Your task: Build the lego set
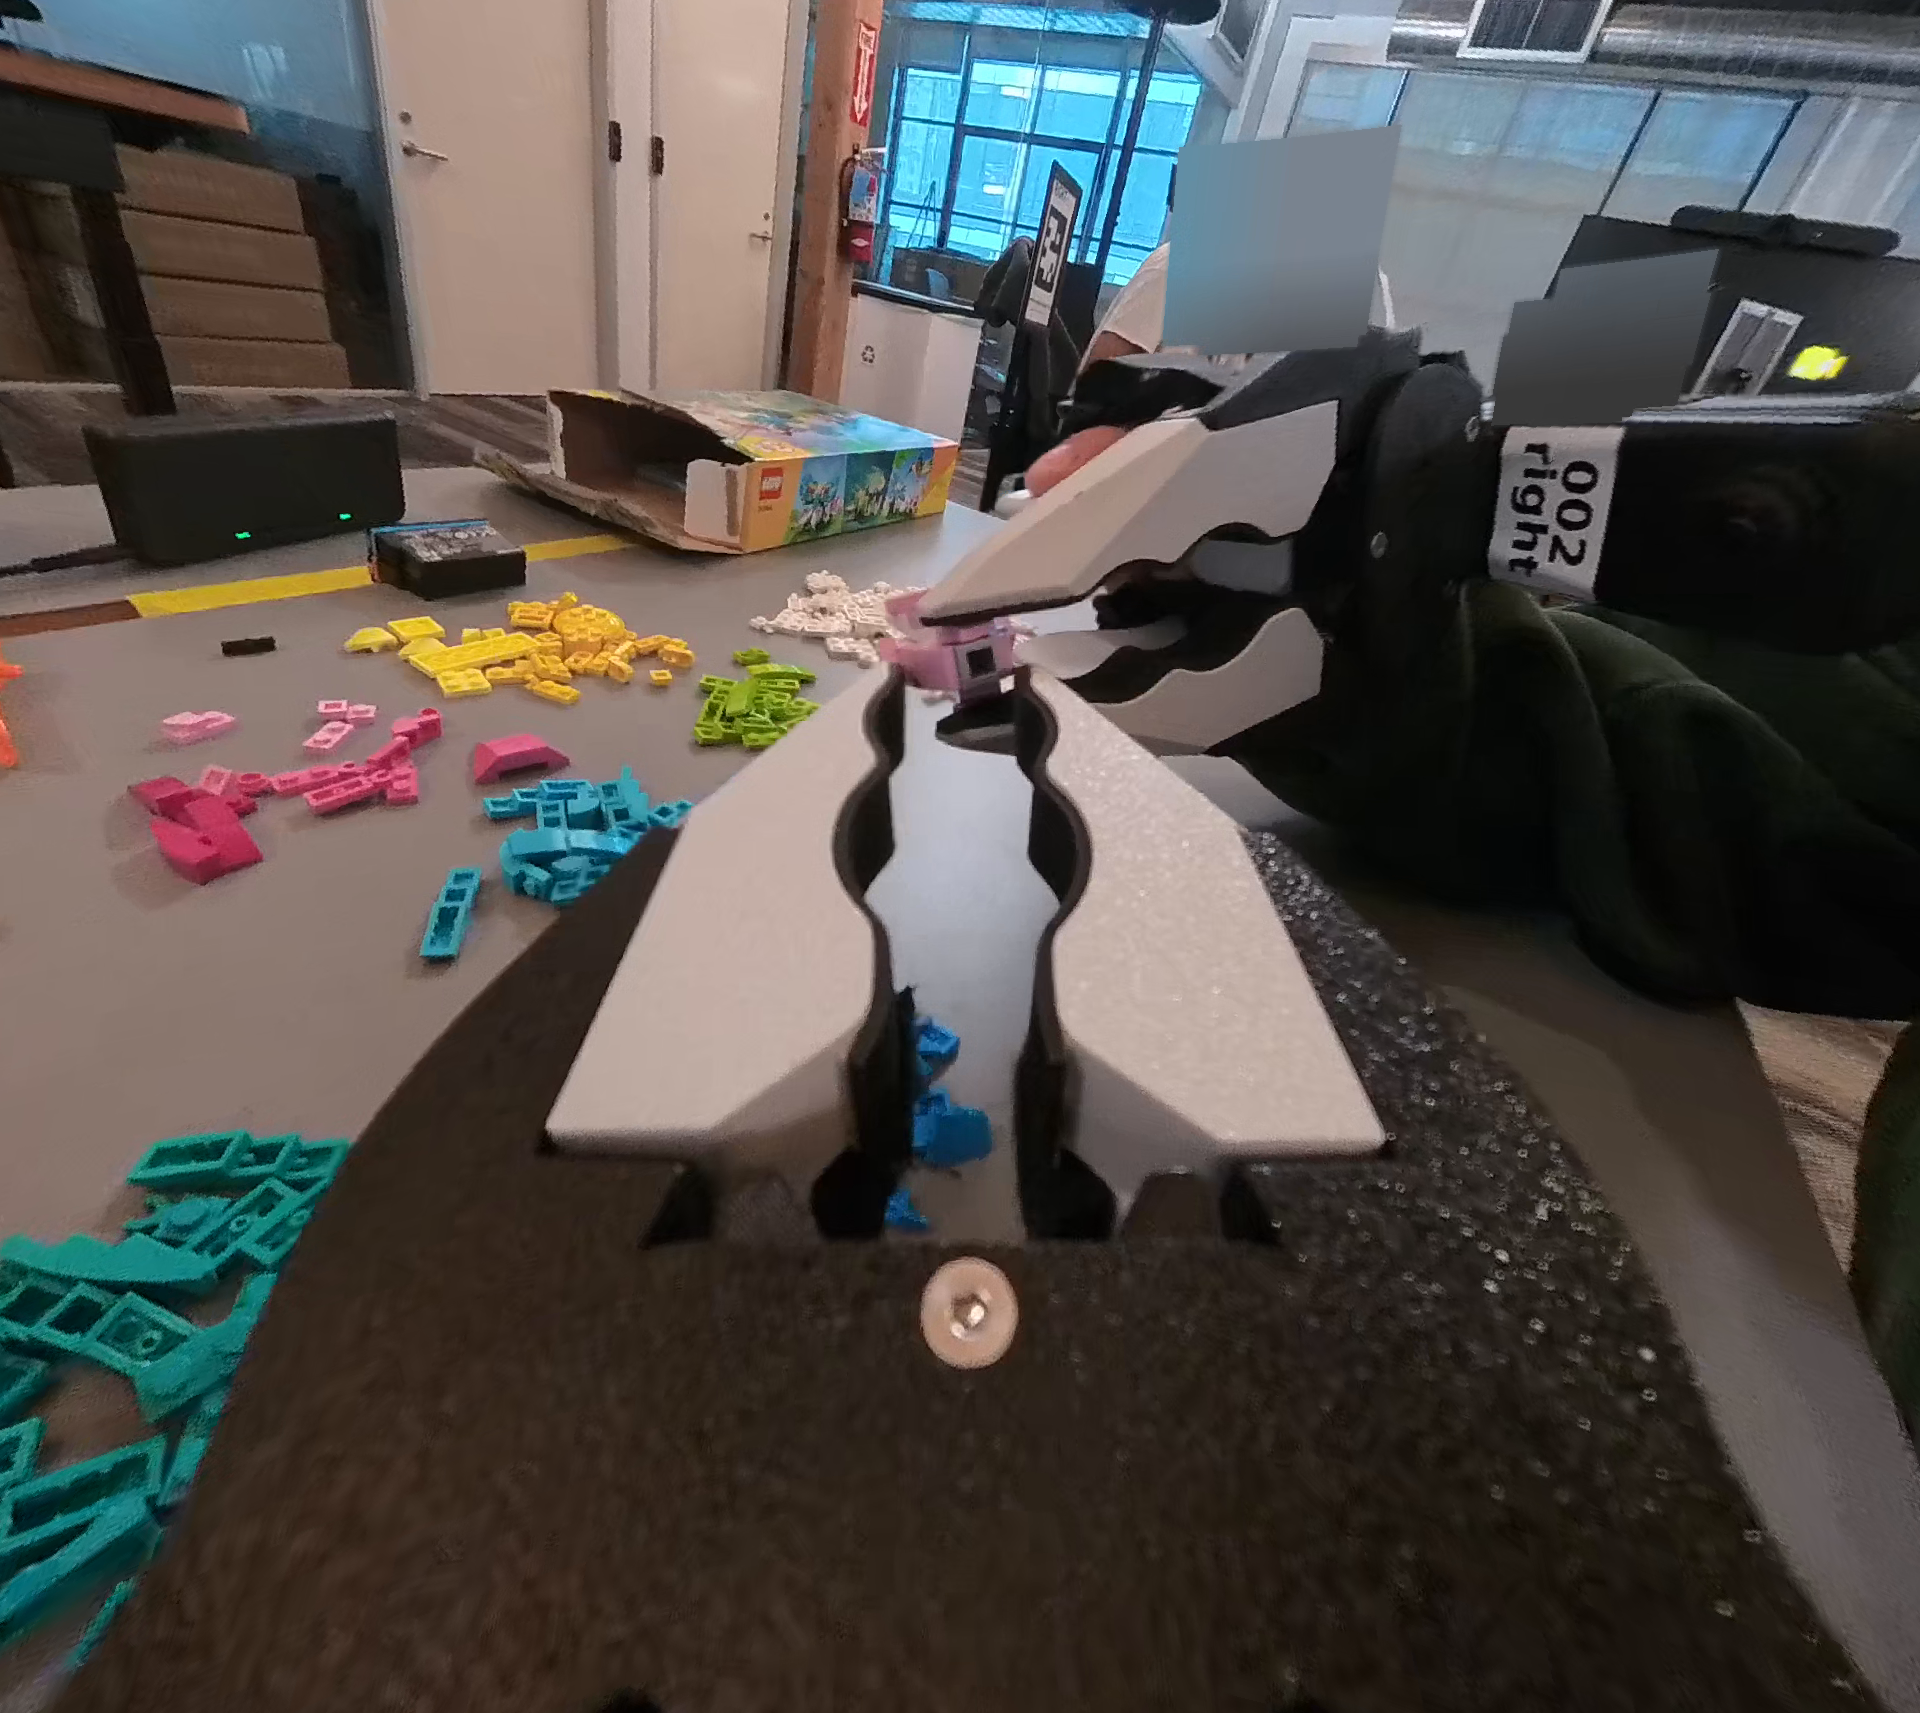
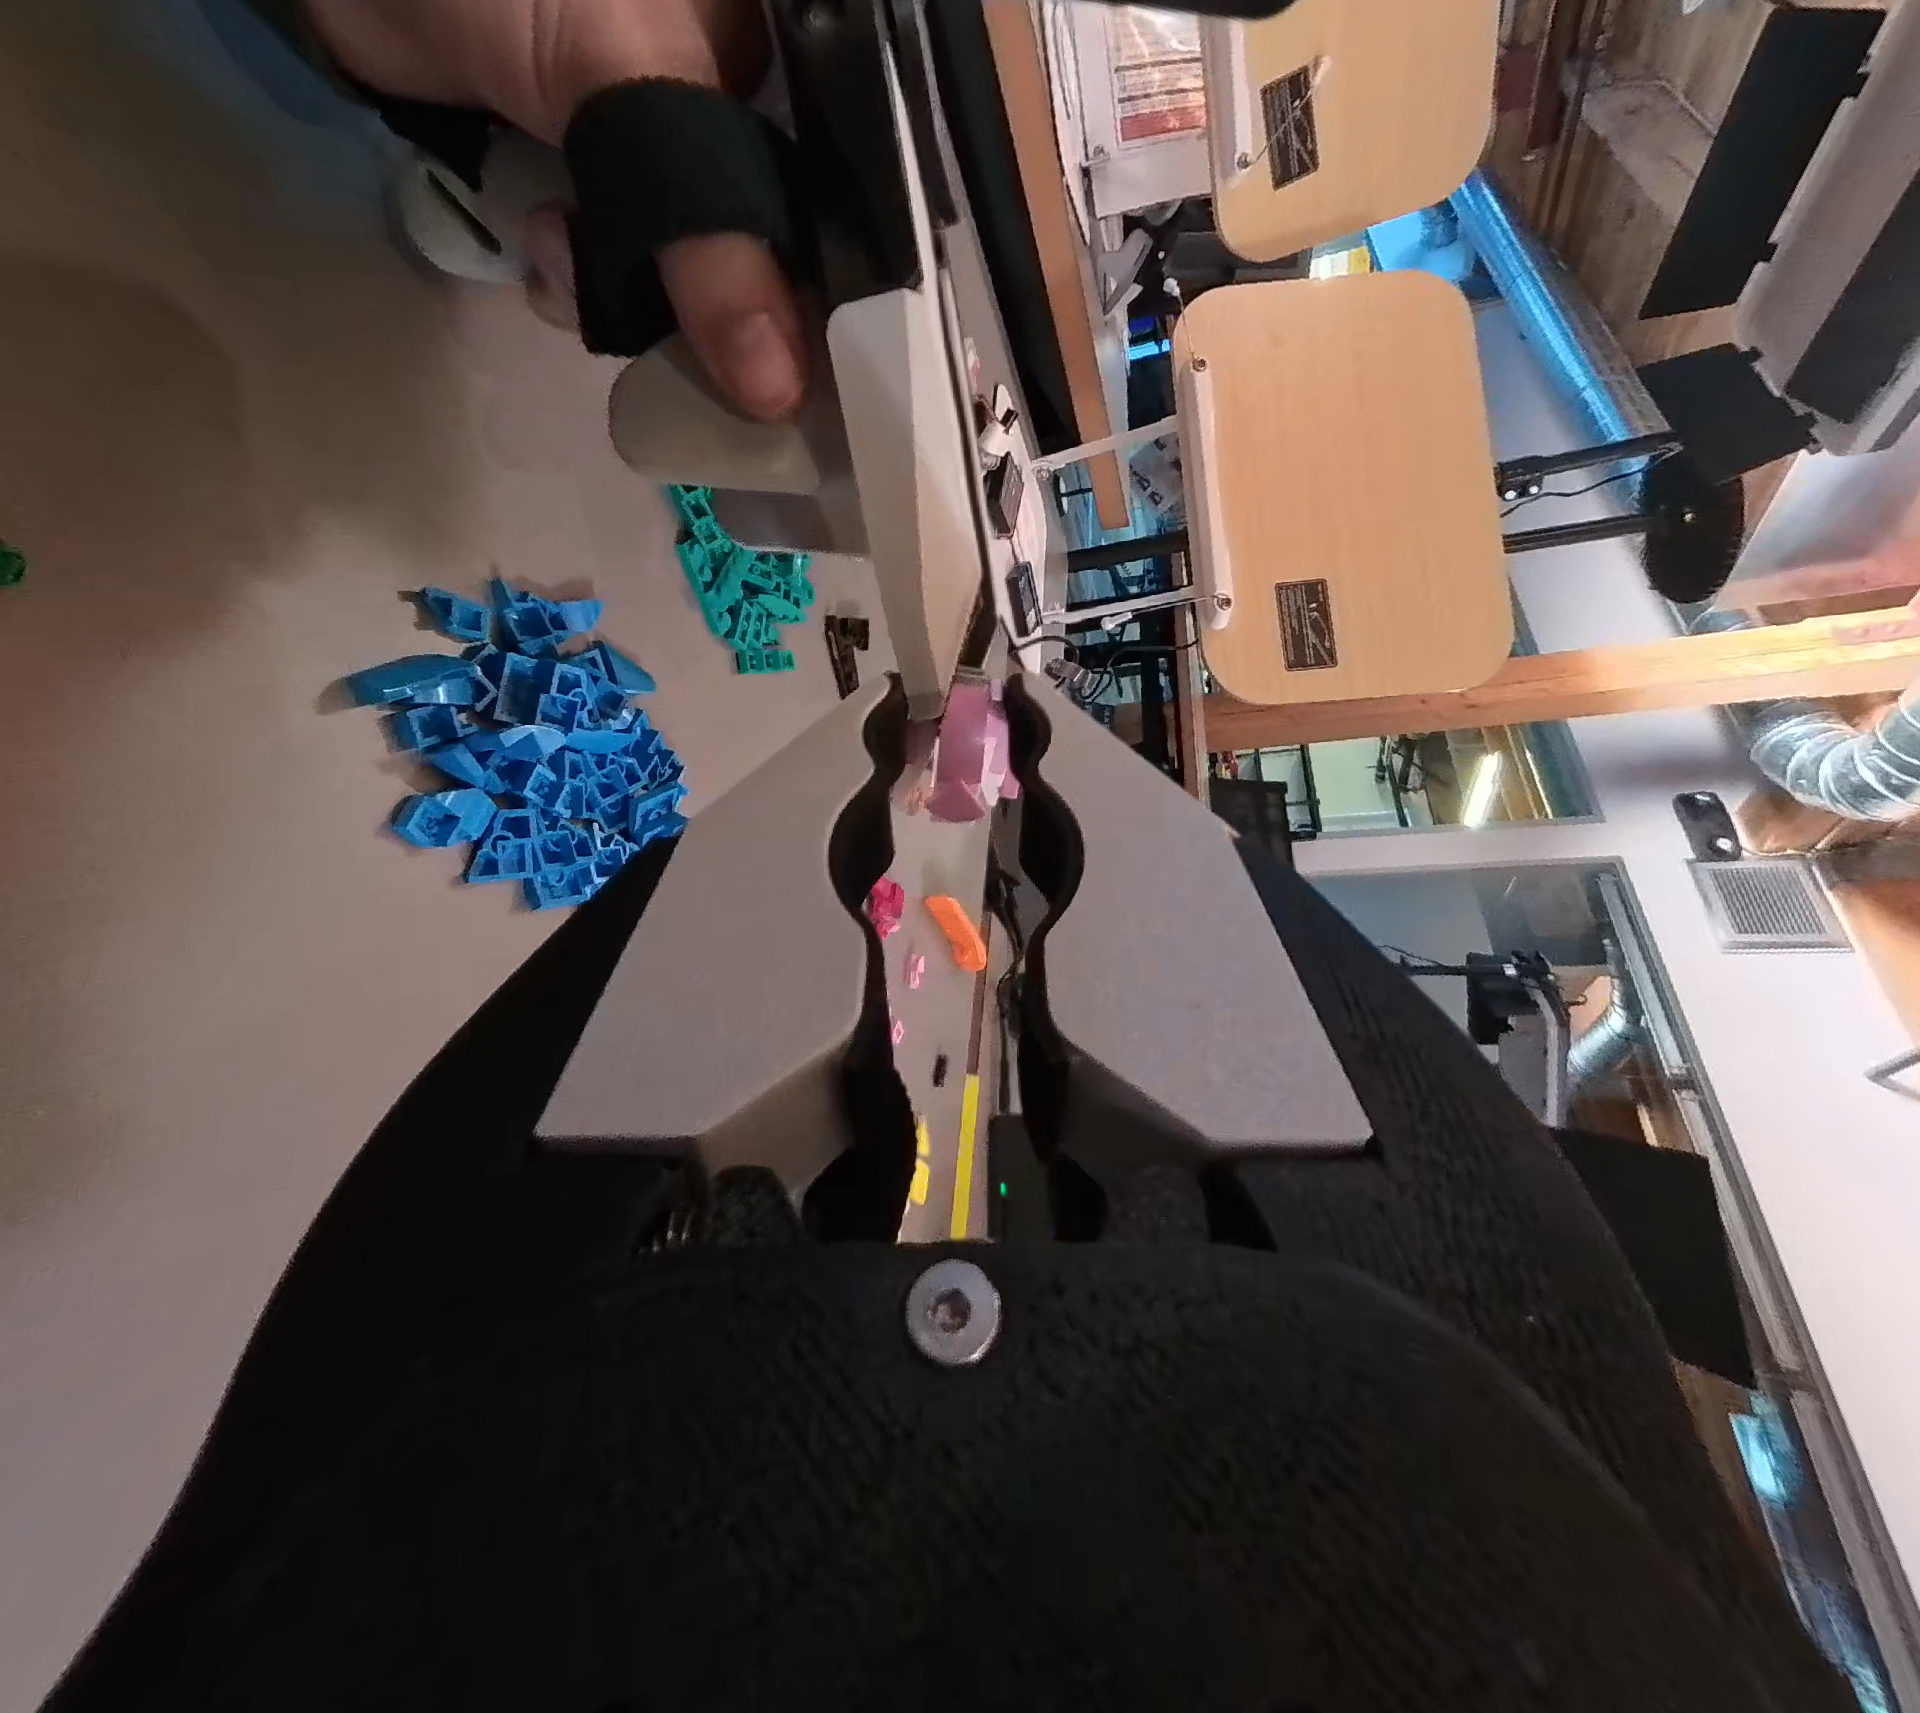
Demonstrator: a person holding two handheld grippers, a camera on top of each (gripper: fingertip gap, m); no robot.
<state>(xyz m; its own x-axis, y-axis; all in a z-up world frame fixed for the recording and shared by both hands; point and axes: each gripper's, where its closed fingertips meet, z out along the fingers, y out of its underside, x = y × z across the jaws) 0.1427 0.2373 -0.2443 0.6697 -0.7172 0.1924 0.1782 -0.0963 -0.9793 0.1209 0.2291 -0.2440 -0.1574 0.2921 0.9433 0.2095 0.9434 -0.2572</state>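
A small pink and lavender lego assembly (image 1: 951, 661) is held in the air between both grippers. My left gripper (image 1: 956, 689) is shut on it from the near side. My right gripper (image 1: 987, 629) comes in from the right, turned on its side, and is shut on the same assembly. In the right wrist view the assembly (image 2: 966, 759) sits between my right gripper's tips (image 2: 951, 697), and the left gripper (image 2: 940, 671) reaches down from above. Sorted loose bricks lie on the grey table (image 1: 260, 988): yellow (image 1: 551, 645), lime (image 1: 753, 697), white (image 1: 831, 614), pink (image 1: 343, 780), light blue (image 1: 571, 832), teal (image 1: 125, 1300).
A torn lego box (image 1: 748, 468), a black device (image 1: 244, 479) and a small black pack (image 1: 447, 557) stand at the table's far side. A blue brick pile (image 2: 530, 770) and teal bricks (image 2: 743, 593) lie below the grippers. A person's hand (image 2: 540, 53) holds the left gripper. My left and right fingertips are right by each other.
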